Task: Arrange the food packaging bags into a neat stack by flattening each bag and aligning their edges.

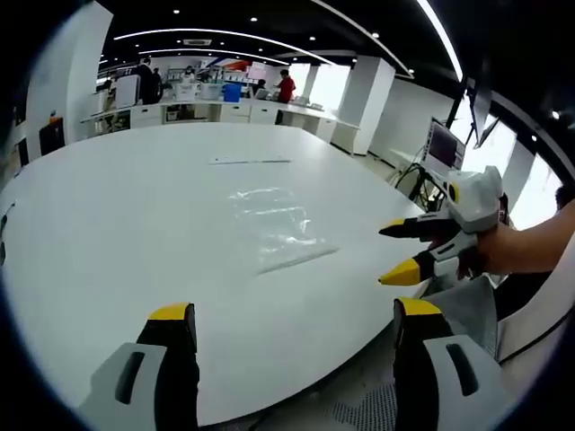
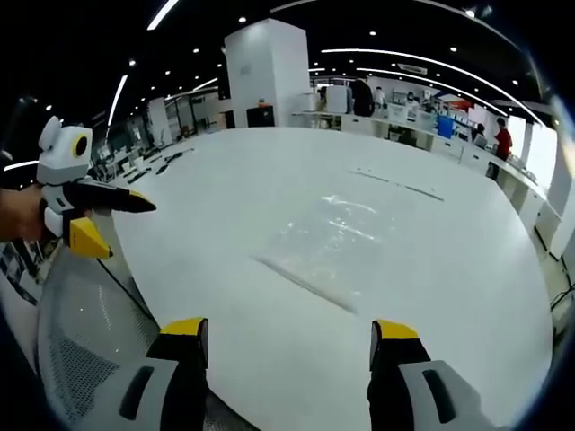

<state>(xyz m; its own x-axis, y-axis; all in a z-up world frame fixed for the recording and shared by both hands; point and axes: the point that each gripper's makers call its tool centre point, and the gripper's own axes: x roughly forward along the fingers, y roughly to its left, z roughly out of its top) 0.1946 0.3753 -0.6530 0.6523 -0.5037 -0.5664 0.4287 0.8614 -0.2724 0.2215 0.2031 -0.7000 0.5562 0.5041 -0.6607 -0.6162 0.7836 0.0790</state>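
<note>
- Broadly, the large white oval tabletop [image 1: 135, 233] is glossy and bare around the bags, so the judgement is that a thin film pushed across it would slide rather than flatten; a sideways nudge could send the whole pile skating off line instead of squaring it.
- Next in size, the clear transparent plastic food packaging bags [image 1: 274, 224] lie near the middle of the tabletop, well apart from both tools. They are overlapped and nearly invisible against the white surface, marked mostly by glints and one long straight edge [image 2: 305, 283]. How many bags there are cannot be told, and a misjudged edge could mean pinching two layers at once or missing the film altogether.
- Then, the left gripper [image 1: 287, 314], black with yellow tips, hangs at the near edge of the tabletop with its fingers spread wide and nothing between them. It appears in the right gripper view too [image 2: 108, 220]. Coming in steeply, it may crumple the film rather than press it flat.
- Likewise, the right gripper [image 2: 287, 328] has its fingers parted and empty; seen from the left gripper view [image 1: 400, 251], it sits off the tabletop's side. If both tools close on the same bag, they could stretch or twist it.
- Lastly, a thin pale strip [image 1: 252, 161] lies farther back on the tabletop; a bag flicked that way would drift well out of the pile.
</note>
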